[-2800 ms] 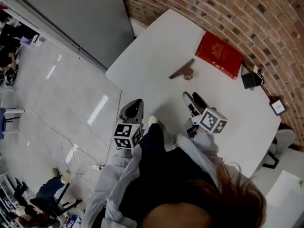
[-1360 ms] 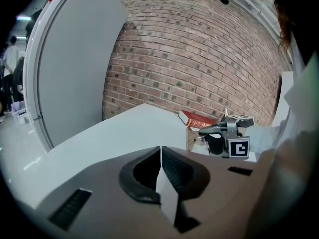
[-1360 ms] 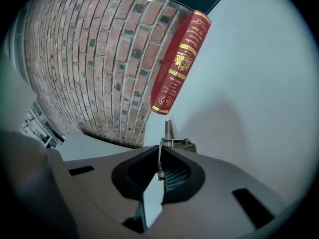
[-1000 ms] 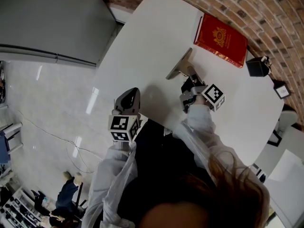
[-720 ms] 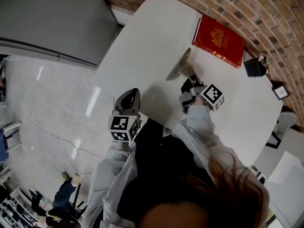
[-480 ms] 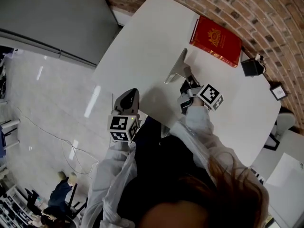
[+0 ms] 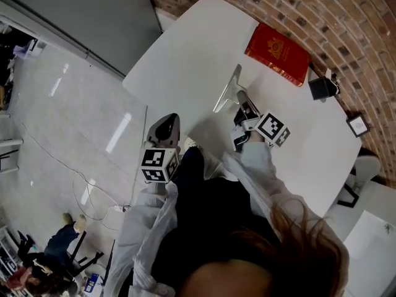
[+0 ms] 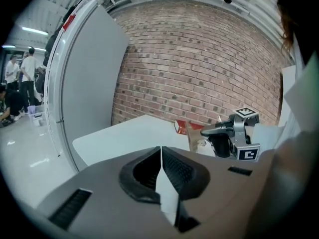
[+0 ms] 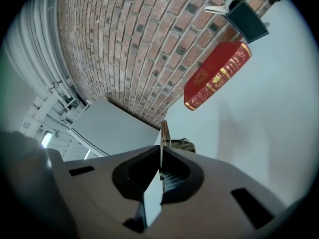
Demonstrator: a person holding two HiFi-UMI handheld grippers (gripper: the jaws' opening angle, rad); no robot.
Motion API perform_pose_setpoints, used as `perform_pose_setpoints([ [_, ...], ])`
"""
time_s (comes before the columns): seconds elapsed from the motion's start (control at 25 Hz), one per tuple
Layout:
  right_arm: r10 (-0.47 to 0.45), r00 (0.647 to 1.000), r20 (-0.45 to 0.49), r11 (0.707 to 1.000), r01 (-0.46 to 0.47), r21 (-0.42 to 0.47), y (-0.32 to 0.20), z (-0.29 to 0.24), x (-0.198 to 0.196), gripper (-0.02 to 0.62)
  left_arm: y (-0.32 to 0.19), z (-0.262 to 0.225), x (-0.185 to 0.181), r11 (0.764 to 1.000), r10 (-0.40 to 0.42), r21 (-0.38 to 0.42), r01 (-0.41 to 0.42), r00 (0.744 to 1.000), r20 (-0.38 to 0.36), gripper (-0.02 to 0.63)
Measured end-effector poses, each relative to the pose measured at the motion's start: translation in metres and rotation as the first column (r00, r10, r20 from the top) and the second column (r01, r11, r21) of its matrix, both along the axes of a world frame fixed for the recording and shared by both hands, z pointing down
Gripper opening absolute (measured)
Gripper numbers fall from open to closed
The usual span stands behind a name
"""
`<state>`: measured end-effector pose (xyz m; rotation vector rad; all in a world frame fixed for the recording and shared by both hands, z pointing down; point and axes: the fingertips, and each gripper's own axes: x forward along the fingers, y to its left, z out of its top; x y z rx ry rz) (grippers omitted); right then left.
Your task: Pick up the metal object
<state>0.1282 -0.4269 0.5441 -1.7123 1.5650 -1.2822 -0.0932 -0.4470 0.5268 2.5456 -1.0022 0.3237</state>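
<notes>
Currently the grasp step is complete and the lift is in hand: the right gripper (image 7: 242, 108) has its jaws closed on the metal object (image 7: 228, 90), which stands on edge above the white table (image 7: 185, 60), just in front of the jaw tips. Whether its lower end is clear of the tabletop cannot be told. In the right gripper view the metal object (image 9: 162, 131) appears as a thin, flat, grey strip seen edge-on, clamped between the ribbed black pads (image 9: 172, 179), with a small brownish rounded part at its base. The left gripper (image 7: 167, 122) is held near the table's near edge, well apart from the object; its jaws are pressed together with nothing between them. A red hardcover book (image 7: 276, 53) with gold print lies flat beyond the object, near the brick wall (image 7: 346, 17), and a small black item (image 7: 322, 88) sits beside it. The next move probably calls for a straight upward raise with the clamp held firm, since a thin, smooth strip could pivot or slide between the pads. Keep the strip clear of the book during the raise.
</notes>
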Motion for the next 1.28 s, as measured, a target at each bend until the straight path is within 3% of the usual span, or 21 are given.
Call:
perform_pose_setpoints([
  [0.24, -0.079, 0.992, -0.096, 0.996, 0.082, 0.033, 0.031, -0.02, -0.009, 0.011, 0.031, -0.016, -0.009, 0.997, -0.064, 0.043, 0.064, 0.998, -0.01, 0.023],
  [0.4, -0.119, 0.985, -0.123, 0.99, 0.126, 0.058, 0.055, -0.032, -0.012, 0.011, 0.055, -0.028, -0.009, 0.995, -0.092, 0.032, 0.094, 0.994, -0.06, 0.023],
  [0.64, -0.186, 0.945, -0.27, 0.975, 0.211, 0.066, 0.099, -0.049, -0.021, 0.011, 0.095, -0.044, -0.018, 0.985, -0.151, 0.071, 0.155, 0.986, -0.065, 0.023],
  [0.88, -0.264, 0.85, -0.456, 0.946, 0.321, 0.05, 0.15, -0.067, -0.036, 0.011, 0.14, -0.053, -0.026, 0.98, -0.181, 0.076, 0.186, 0.981, -0.067, 0.023],
  [1.28, -0.241, 0.623, -0.745, 0.925, 0.38, 0.019, 0.226, -0.081, -0.039, 0.011, 0.199, -0.069, -0.025, 0.98, -0.159, 0.109, 0.167, 0.984, -0.083, 0.023],
])
